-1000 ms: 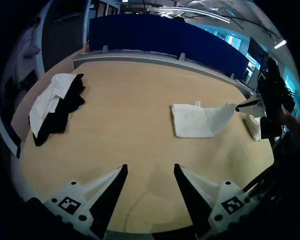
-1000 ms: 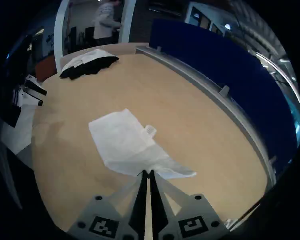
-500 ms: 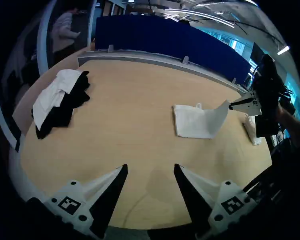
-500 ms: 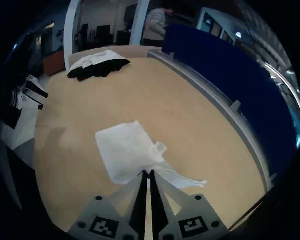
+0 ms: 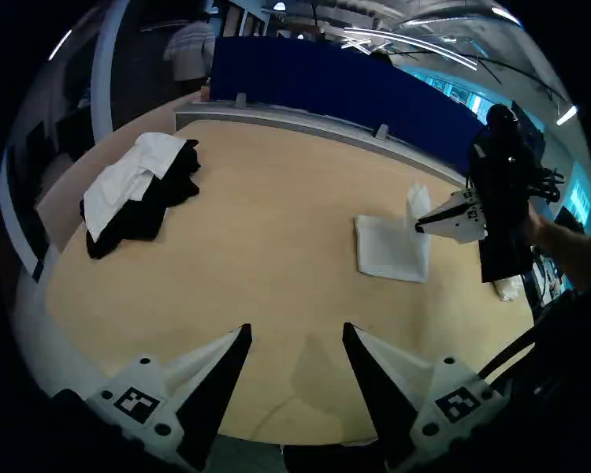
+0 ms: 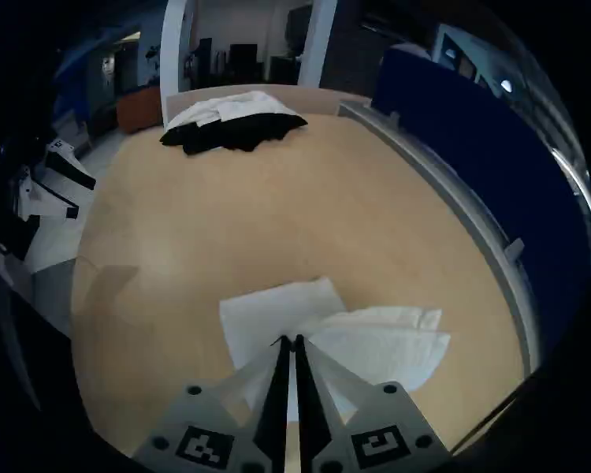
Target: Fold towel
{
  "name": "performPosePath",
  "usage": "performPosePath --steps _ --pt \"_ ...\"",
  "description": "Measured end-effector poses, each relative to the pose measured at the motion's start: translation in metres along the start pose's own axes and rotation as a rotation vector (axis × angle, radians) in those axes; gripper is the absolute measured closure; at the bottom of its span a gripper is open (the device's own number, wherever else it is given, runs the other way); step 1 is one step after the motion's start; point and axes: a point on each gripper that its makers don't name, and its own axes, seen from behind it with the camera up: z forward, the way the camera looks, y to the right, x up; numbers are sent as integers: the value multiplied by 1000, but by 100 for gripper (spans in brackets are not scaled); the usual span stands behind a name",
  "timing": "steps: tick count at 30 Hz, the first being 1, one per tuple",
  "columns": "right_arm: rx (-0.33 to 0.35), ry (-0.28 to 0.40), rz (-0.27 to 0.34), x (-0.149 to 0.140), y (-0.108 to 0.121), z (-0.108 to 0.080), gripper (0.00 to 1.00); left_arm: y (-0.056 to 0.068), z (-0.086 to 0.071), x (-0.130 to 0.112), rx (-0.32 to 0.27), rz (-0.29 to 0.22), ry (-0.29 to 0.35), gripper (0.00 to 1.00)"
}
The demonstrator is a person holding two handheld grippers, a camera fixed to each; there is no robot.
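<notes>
A white towel (image 5: pixel 392 246) lies on the wooden table (image 5: pixel 272 229), partly folded, with its right edge lifted upright. The right gripper (image 5: pixel 420 228) is shut on that raised edge, held by a hand at the right. In the right gripper view the towel (image 6: pixel 288 315) lies just ahead of the fingertips, and the lifted flap (image 6: pixel 382 343) curls over to the right of my right gripper (image 6: pixel 289 340), which pinches the cloth. My left gripper (image 5: pixel 295 329) hovers open over the near edge of the table, nothing between its fingers. The left gripper (image 6: pixel 55 181) also appears at the far left of the right gripper view.
A pile of white and black cloths (image 5: pixel 138 193) lies at the table's far left, seen too in the right gripper view (image 6: pixel 232 126). A blue partition (image 5: pixel 343 83) runs along the back edge. A person (image 5: pixel 189 51) stands beyond it. Another white cloth (image 5: pixel 510 288) sits at the right edge.
The right gripper has carried the towel's right edge up and leftward over the rest of the towel, so the flap now stands upright. The left gripper stayed open near the table's front.
</notes>
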Motion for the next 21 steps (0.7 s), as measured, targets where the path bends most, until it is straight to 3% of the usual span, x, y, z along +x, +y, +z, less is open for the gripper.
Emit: performPosePath --steps 8,15,17,19,21 --pt "82 -28 44 -8 -36 47 95 -1 -6 -7 12 -31 6 15" --pt "91 -41 66 -14 -40 51 91 -1 -7 -7 12 -36 8 15" --pt "89 -38 67 -13 -39 50 87 -2 -6 -7 12 -32 8 15" --pt "89 -35 69 -13 -38 49 75 -2 -6 -7 12 -29 8 15" --pt "90 -32 71 -12 -38 47 57 -2 -6 -6 11 -27 8 15"
